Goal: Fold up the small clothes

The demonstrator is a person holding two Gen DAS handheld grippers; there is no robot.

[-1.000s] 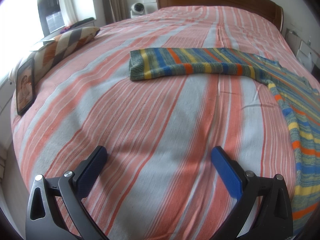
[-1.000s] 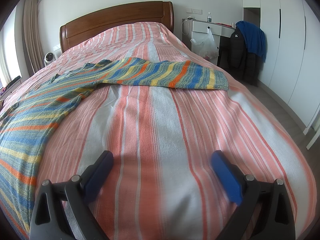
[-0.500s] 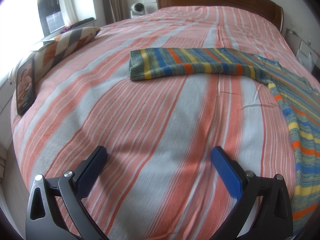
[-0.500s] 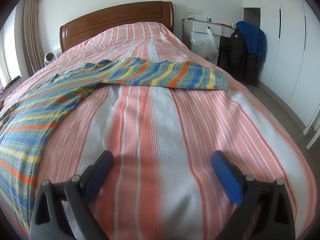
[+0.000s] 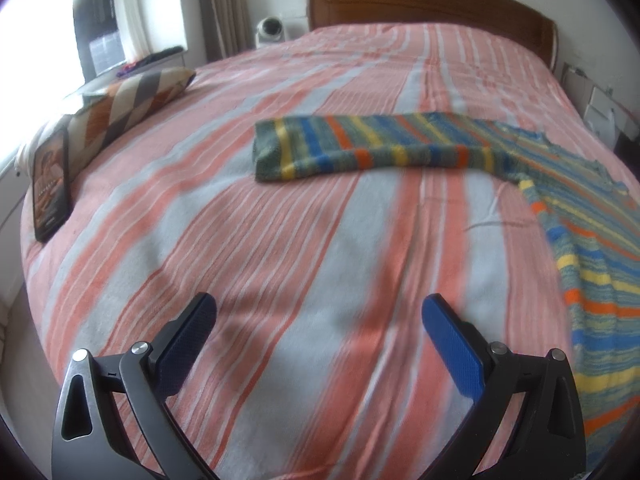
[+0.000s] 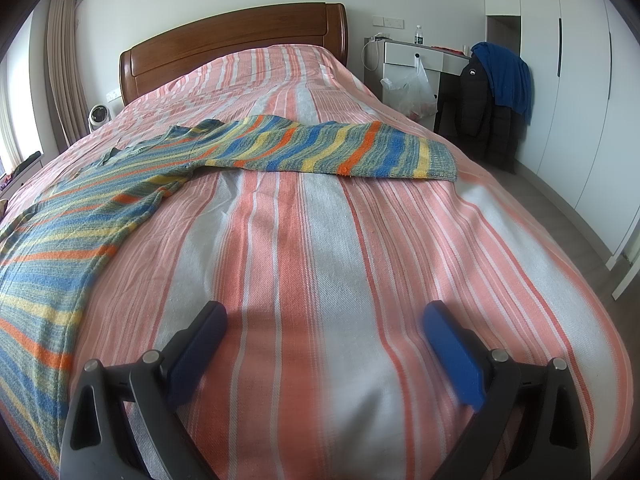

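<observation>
left tongs (image 5: 320, 320) apart, empty | right tongs (image 6: 326, 326) apart, empty | knit striped sweater (image 6: 320, 148) flat on woven bedspread (image 6: 320, 260)

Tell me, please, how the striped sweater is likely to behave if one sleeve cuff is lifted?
The sweater is a soft knit lying limp on the bedspread, so it would probably sag. Its body will likely drag behind. The looped texture suggests it grips rather than slips.

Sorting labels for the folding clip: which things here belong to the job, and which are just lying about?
Job: striped sweater, left gripper, right gripper, both open and empty.
Lying about: patterned pillow, tablet, small fan, plastic bag, dark jacket.
</observation>
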